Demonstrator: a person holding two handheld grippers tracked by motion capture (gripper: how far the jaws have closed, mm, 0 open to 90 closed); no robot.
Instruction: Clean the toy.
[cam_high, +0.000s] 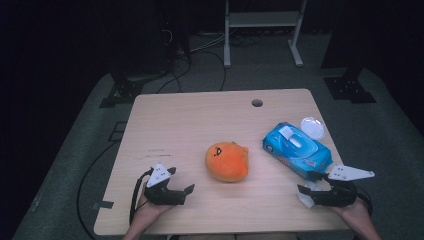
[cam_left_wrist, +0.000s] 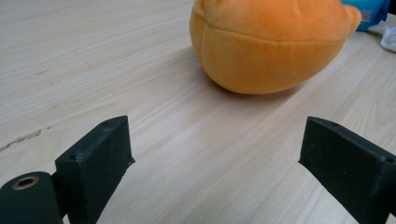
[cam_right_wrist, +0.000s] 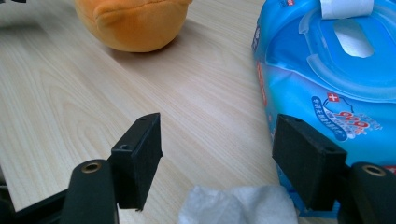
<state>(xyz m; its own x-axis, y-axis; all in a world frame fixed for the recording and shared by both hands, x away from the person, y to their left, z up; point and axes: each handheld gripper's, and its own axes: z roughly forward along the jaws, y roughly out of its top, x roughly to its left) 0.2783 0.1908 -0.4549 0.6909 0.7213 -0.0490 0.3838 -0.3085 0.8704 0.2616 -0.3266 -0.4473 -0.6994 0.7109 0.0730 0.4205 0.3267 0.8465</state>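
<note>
Both pairs of jaws stand wide apart with nothing pressed between them. Taking the blue wet-wipes pack (cam_high: 297, 150) as the landmark: the right gripper (cam_high: 311, 190) sits just beside the pack's near end, and a crumpled white wipe (cam_right_wrist: 238, 204) lies on the wooden table (cam_high: 190, 115) between its jaws, low in the right gripper view, with neither pad seeming to touch it. The pack's flip lid is open, showing the oval dispensing slot, and its white flap stands up. A round clear plastic lid (cam_high: 312, 127) lies just beyond the pack's far corner. An orange plush toy (cam_high: 226, 161) rests a little to the left of the pack, apart from it. The left gripper (cam_high: 177, 189) waits farther left again, past the toy, aimed at the plush but well short of it.

By my reading, a wipe is already out of the pack and loose on the table. What remains is to close on that wipe and use it; no wiping shows yet.
</note>
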